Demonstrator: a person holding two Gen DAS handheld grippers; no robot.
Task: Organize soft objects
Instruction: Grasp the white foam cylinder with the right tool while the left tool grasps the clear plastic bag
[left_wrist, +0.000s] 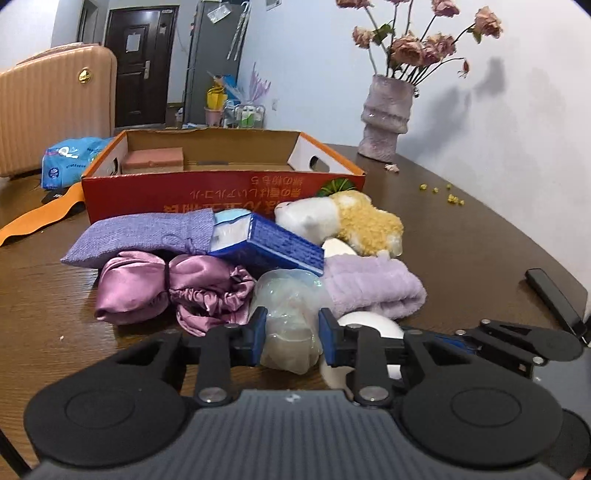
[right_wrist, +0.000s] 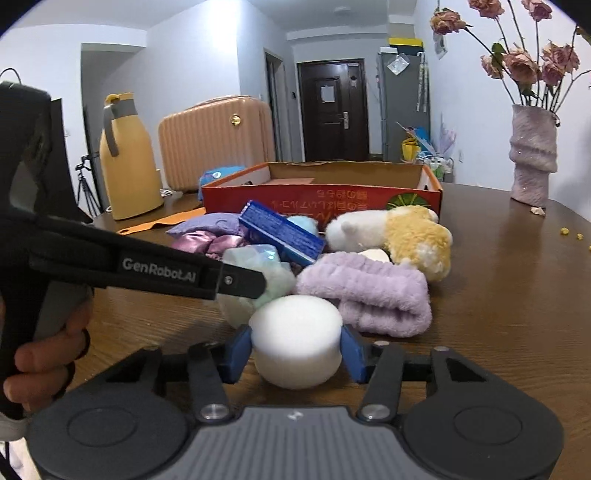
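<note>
Left gripper (left_wrist: 291, 332): blue pads pinch clear crinkly bag (left_wrist: 286, 314), its lower end hidden behind jaws. Right gripper (right_wrist: 295, 350): pads touch both sides of white foam cylinder (right_wrist: 295, 332), axis upright, base hidden. Pile mid-table (left_wrist: 480, 236) before open red box (left_wrist: 221, 192): one plush toy (left_wrist: 354, 221), one lilac towel (left_wrist: 373, 288), one blue carton (left_wrist: 269, 247) lying diagonally, one satin cloth (left_wrist: 166, 288), one purple pouch (left_wrist: 144, 232).
</note>
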